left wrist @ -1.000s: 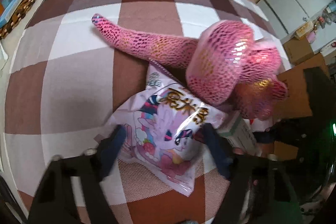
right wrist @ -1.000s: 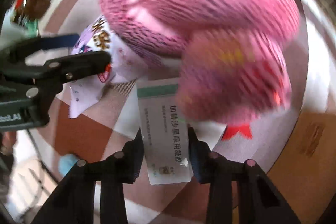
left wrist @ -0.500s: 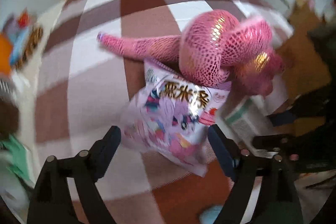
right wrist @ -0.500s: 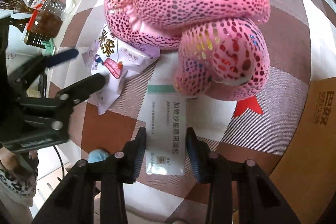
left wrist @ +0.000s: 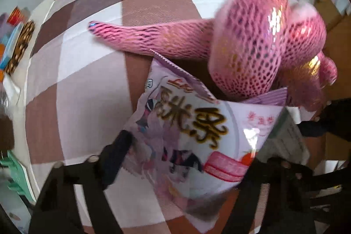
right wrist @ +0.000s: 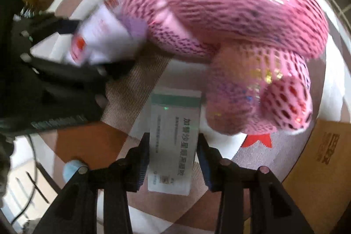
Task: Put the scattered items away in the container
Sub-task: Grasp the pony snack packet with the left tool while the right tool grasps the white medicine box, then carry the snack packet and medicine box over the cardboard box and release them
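Observation:
A lilac snack bag [left wrist: 193,137] with gold lettering sits between the fingers of my left gripper [left wrist: 186,150], lifted off the checked tablecloth; it also shows in the right wrist view [right wrist: 98,36]. A pink spotted plush snake [left wrist: 252,45] lies coiled behind it, tail stretched left. My right gripper [right wrist: 173,152] is shut on a white and green medicine box [right wrist: 175,137], which lies next to the snake's head [right wrist: 274,98].
A cardboard box [right wrist: 318,159] stands at the table's right edge. Snacks, bottles and an orange item [left wrist: 17,41] line the far left edge. A red ribbon shape [right wrist: 258,139] lies beside the medicine box.
My left gripper has closed in on the snack bag and raised it. My right gripper has moved nearer the snake while it keeps the medicine box.

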`<state>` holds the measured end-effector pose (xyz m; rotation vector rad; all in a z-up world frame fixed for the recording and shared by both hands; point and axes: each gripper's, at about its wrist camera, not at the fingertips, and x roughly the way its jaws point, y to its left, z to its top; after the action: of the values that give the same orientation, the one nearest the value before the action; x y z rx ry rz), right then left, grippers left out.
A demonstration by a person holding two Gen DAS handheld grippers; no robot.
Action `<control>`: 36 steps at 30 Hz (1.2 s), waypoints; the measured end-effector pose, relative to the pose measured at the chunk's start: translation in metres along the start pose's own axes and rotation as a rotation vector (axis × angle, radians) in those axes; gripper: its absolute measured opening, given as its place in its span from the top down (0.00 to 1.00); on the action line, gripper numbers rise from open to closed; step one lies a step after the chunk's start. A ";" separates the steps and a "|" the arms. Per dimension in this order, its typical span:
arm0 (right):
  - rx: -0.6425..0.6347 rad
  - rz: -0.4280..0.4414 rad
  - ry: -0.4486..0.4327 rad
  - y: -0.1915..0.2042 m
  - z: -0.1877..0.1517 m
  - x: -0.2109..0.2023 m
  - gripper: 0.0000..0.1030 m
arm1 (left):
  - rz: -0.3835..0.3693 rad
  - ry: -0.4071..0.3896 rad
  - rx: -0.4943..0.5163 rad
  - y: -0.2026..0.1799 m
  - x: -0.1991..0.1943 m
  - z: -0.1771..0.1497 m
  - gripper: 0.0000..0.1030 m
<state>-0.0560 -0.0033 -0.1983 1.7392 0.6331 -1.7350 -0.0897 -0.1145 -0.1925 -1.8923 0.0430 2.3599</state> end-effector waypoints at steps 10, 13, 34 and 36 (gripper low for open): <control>0.099 0.199 -0.041 -0.026 -0.026 -0.028 0.63 | -0.091 -0.036 -0.204 0.036 -0.033 -0.028 0.45; 0.117 0.244 -0.059 -0.030 -0.032 -0.041 0.63 | -0.089 -0.044 -0.248 0.044 -0.041 -0.040 0.47; 0.104 0.247 -0.247 -0.021 -0.028 -0.134 0.63 | -0.088 -0.147 -0.192 -0.009 -0.148 -0.037 0.47; 0.116 0.246 -0.264 -0.027 -0.033 -0.140 0.63 | -0.073 -0.135 -0.179 -0.020 -0.155 -0.034 0.47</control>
<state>-0.0563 0.0502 -0.0615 1.5508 0.1982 -1.8106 -0.0220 -0.1091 -0.0483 -1.7660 -0.2526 2.5092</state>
